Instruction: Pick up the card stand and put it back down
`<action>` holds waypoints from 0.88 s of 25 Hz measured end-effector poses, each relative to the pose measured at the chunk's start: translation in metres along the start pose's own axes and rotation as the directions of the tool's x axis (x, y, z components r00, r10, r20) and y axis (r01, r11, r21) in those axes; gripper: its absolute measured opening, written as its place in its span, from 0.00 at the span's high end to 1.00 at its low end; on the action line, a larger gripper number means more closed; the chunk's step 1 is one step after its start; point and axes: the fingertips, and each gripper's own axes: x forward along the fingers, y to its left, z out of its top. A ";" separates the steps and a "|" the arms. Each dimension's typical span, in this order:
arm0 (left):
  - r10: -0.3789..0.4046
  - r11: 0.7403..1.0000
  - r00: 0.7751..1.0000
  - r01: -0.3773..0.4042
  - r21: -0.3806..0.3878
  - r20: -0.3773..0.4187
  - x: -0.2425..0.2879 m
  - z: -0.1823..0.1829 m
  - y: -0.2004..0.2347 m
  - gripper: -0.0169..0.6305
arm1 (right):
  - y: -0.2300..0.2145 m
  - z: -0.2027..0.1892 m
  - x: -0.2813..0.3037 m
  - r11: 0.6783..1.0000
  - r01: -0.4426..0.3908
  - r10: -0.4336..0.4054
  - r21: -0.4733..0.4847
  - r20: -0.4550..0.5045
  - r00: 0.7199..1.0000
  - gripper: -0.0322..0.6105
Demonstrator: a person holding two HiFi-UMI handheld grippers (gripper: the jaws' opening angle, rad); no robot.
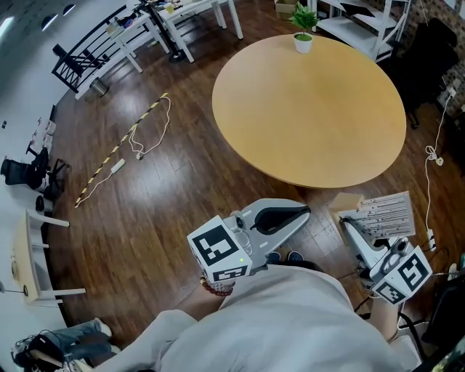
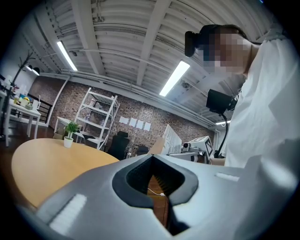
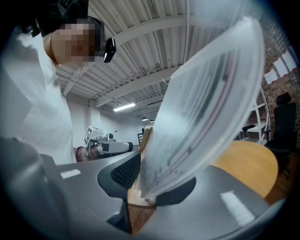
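The card stand (image 1: pixel 381 211), a small wooden block carrying a printed card in a clear sleeve, is held in the air off the near right edge of the round wooden table (image 1: pixel 312 109). My right gripper (image 1: pixel 356 229) is shut on it. In the right gripper view the wooden base (image 3: pixel 140 199) sits pinched between the jaws and the card (image 3: pixel 206 108) rises across the view. My left gripper (image 1: pixel 304 212) hovers to the left of it, near the table's front edge, shut with nothing in it; the tips meet (image 2: pixel 152 158).
A small potted plant (image 1: pixel 303 29) stands at the table's far edge. On the wooden floor lie a white cable (image 1: pixel 149 131) at the left and another cable (image 1: pixel 434 154) at the right. White tables (image 1: pixel 182 18), a shelf (image 1: pixel 356 25) and a black chair (image 1: pixel 429 65) stand at the back.
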 end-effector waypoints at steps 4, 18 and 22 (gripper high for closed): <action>0.004 1.000 1.000 -0.004 -0.023 0.010 -0.005 -0.005 -0.001 0.99 | -0.002 -0.006 -0.004 0.999 0.020 -0.019 0.030 -0.017 1.000 0.79; 0.104 0.990 0.994 -0.102 -0.100 0.018 -0.068 -0.011 0.071 0.99 | -0.060 -0.034 0.050 0.984 0.104 -0.096 0.142 -0.066 0.993 0.79; 0.139 0.986 0.990 -0.137 -0.096 0.015 -0.050 -0.003 0.136 0.99 | -0.133 -0.030 0.100 0.987 0.088 -0.079 0.136 -0.068 0.995 0.79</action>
